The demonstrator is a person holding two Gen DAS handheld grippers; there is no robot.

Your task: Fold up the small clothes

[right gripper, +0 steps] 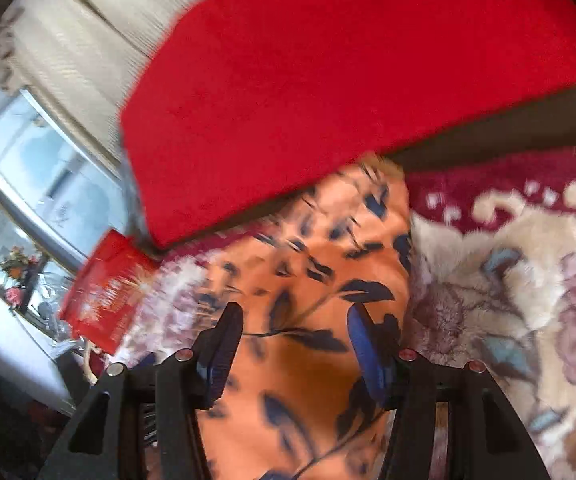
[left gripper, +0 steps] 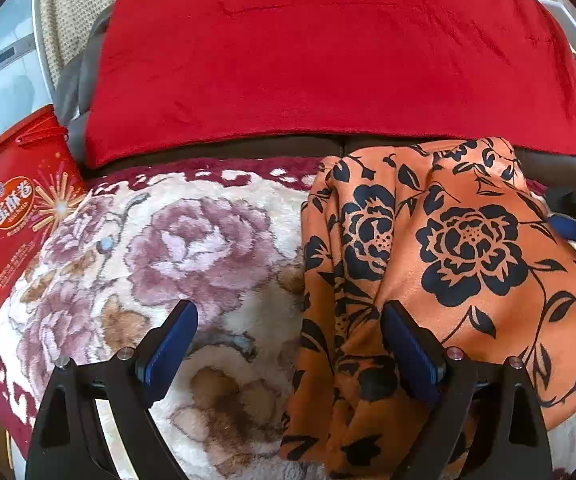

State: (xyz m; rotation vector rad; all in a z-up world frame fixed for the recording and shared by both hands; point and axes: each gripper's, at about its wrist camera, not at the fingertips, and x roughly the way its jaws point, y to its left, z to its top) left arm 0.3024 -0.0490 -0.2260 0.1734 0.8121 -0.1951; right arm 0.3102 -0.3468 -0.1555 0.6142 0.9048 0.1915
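Red blanket [left gripper: 328,64]: draped over the sofa back, out of the working area; it serves only as a backdrop behind the fold.

Floral plush cover [left gripper: 175,240]: spread over the seat, giving a soft, wide surface to lay small clothes flat on. Its pile may drag at thin fabric.

Orange floral garment [left gripper: 448,248]: the task's piece, lying rumpled on the right part of the plush cover, its far edge up against the seat's back seam. Ridges run along its length, so it looks only part-folded, or bunched ready for a fold.

Red snack box [left gripper: 11,216]: stands at the far left edge of the seat, well apart from the garment and not in the way.

Left tongs [left gripper: 288,320]: released, jaws wide, straddling the garment's left edge with one finger over plush and one over fabric; probably lined up to pinch that edge.

Right tongs [right gripper: 296,328]: parted, hovering over the garment [right gripper: 308,380] with nothing visibly clamped. The view is motion-blurred, so contact with the cloth cannot be judged.
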